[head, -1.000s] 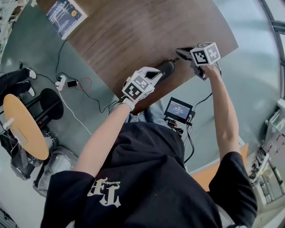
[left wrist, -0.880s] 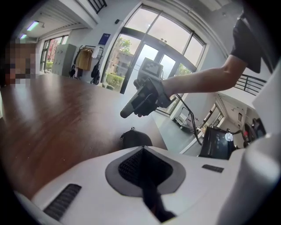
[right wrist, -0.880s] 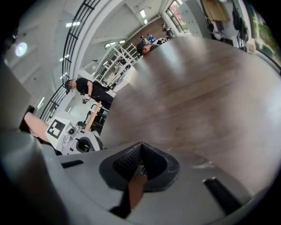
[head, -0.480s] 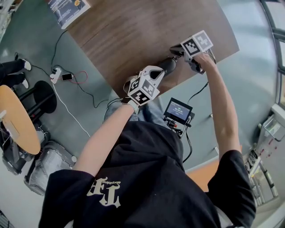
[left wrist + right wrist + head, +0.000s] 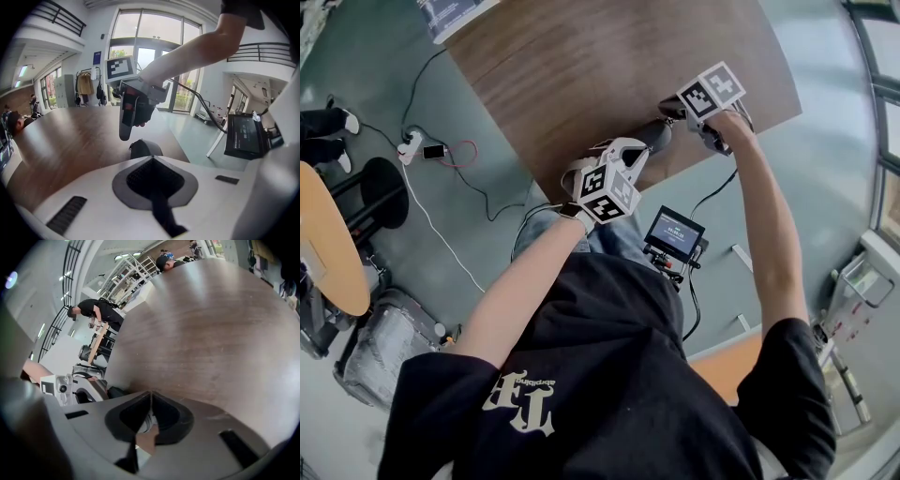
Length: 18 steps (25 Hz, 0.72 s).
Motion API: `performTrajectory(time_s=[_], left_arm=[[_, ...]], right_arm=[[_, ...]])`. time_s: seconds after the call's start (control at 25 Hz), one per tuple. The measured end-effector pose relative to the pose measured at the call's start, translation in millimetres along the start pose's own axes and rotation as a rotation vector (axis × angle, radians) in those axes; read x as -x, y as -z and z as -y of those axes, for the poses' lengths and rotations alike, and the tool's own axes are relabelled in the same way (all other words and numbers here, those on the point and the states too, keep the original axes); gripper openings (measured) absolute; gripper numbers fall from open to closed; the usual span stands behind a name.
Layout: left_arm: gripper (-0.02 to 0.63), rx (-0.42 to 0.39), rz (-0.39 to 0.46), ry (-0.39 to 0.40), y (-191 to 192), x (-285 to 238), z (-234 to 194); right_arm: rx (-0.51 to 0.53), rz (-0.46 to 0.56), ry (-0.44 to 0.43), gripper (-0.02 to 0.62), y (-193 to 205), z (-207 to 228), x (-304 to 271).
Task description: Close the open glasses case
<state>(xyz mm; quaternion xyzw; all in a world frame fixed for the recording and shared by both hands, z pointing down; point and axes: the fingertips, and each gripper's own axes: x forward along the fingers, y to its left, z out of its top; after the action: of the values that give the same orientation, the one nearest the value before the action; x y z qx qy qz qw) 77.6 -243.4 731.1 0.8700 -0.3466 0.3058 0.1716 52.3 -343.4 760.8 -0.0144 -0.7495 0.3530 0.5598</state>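
Observation:
The glasses case (image 5: 652, 138) is a dark rounded shell lying at the near edge of the brown table (image 5: 581, 66). In the left gripper view the glasses case (image 5: 146, 149) is a dark hump just beyond the jaw tips. My left gripper (image 5: 625, 156) rests at the case's near end with its jaws together and nothing visible between them. My right gripper (image 5: 671, 110) points down at the case's far end, jaws shut; whether they pinch anything thin I cannot tell. From the left gripper view the right gripper (image 5: 125, 133) hangs above the case.
A small monitor (image 5: 675, 231) is mounted below the table edge, by my legs. A leaflet (image 5: 450, 11) lies on the far table corner. A power strip with cables (image 5: 417, 146), a black stool (image 5: 380, 192) and a round wooden table (image 5: 323, 253) are at the left.
My left gripper has rolled in place beside the case. The right gripper has shifted a little and tipped further down over the case's far end. Both stay shut.

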Motion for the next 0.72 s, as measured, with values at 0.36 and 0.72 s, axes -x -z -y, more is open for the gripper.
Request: performTrajectory(time_s=[0.36, 0.72], left_arm=[[0.006, -0.049, -0.015, -0.048, 4.8, -1.7, 2.8], [0.006, -0.072, -0.025, -0.069, 6.5, -1.9, 2.9]], right_arm=[[-0.096, -0.127, -0.047, 0.124, 4.6, -8.4, -15.4], [-0.317, -0.267, -0.128, 0.124, 12.3, 0.0, -36.5]])
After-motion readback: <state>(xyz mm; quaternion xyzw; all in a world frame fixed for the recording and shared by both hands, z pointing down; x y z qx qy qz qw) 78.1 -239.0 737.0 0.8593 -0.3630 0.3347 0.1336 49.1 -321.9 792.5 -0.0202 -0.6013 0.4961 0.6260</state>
